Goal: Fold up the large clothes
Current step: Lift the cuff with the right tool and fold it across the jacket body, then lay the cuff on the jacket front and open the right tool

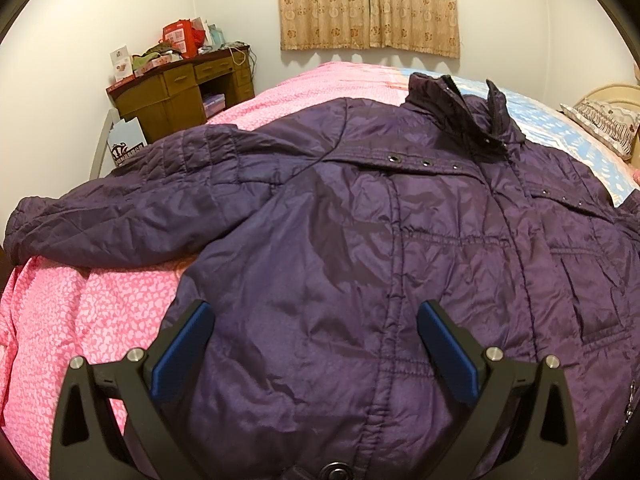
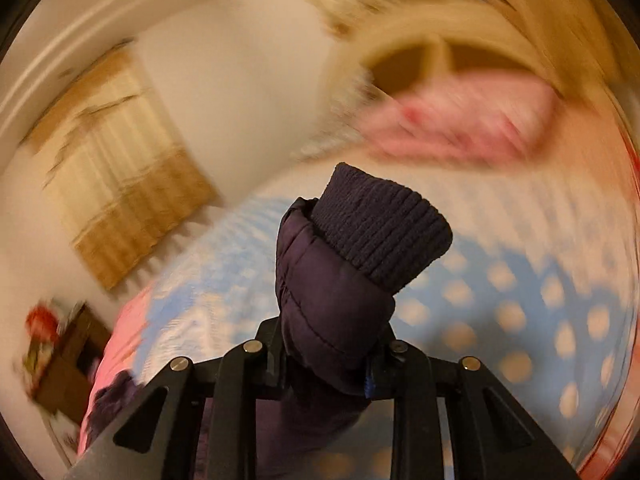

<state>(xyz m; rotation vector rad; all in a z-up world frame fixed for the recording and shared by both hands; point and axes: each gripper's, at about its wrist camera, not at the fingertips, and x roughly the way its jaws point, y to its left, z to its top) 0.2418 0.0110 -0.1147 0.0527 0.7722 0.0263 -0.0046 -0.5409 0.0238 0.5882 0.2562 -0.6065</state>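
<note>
Bedroom with a pink-covered bed (image 1: 80, 312), curtains (image 1: 368, 4) on the far wall and a cluttered wooden desk (image 1: 180, 88) in the corner. Spread front-up across the bed: a purple padded jacket (image 1: 360, 240), collar (image 1: 460, 108) toward the curtains, hem toward the left hand-held gripper (image 1: 316, 344), long axis running straight ahead from it. Left hand-held gripper released, blue pads (image 1: 184, 352) spread wide, poised over the hem and left panel; whether touching the cloth, cannot tell. Left sleeve (image 1: 120, 208) stretched outward across the pink cover, well apart from the body's centre line.

Right hand-held gripper (image 2: 326, 360) clenched on the right sleeve (image 2: 328, 308), ribbed cuff (image 2: 380, 232) standing up beyond the fingers, lifted clear of a blue spotted sheet (image 2: 500, 300); background heavily blurred. Judged: sleeve fold in hand, early in the task. Jacket body lying to the left of that raised sleeve, so the fold likely inward, across the chest. Right the nearer for that; left free to pin the hem or take the other sleeve.
</note>
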